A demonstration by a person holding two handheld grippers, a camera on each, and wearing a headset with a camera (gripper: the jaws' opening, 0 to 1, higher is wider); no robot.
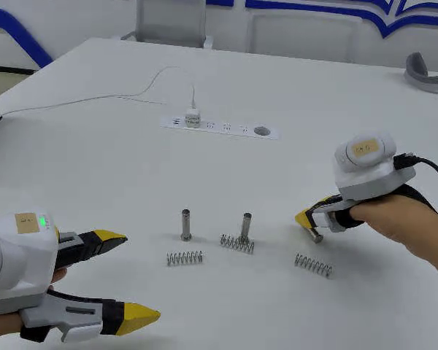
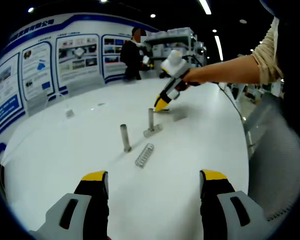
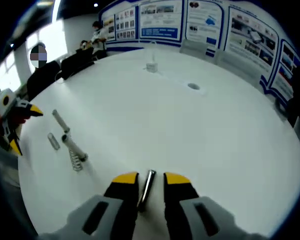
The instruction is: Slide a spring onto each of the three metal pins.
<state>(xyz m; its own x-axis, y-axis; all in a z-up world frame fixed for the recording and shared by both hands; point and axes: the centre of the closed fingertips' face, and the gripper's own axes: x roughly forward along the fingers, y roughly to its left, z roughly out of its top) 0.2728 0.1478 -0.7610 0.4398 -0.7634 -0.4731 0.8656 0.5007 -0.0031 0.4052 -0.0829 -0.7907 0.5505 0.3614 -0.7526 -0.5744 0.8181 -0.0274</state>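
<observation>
At my near left the left gripper hangs over the desk with its jaws spread wide and nothing between them. I read that as ready to pick up a spring. Just right of it the left pin stands upright on its broader foot, so a spring could drop over its top. The left spring lies flat on the near side of that pin, close to it but apart. Next comes the middle pin, also upright, with the middle spring lying on its side against the pin's foot, touching it as far as I can tell. Further right the right spring lies alone on the desk. Just past it on the far side, the right gripper has its jaws pinched narrow on the third pin. That pin is held tilted with its lower end close to the desk, and I cannot tell whether it touches. My guess is that I hold it so either to stand it up or to thread a spring on in the hand. By my count there are three pins, two standing and one held. There are three springs, all lying loose, and none is on a pin yet.
</observation>
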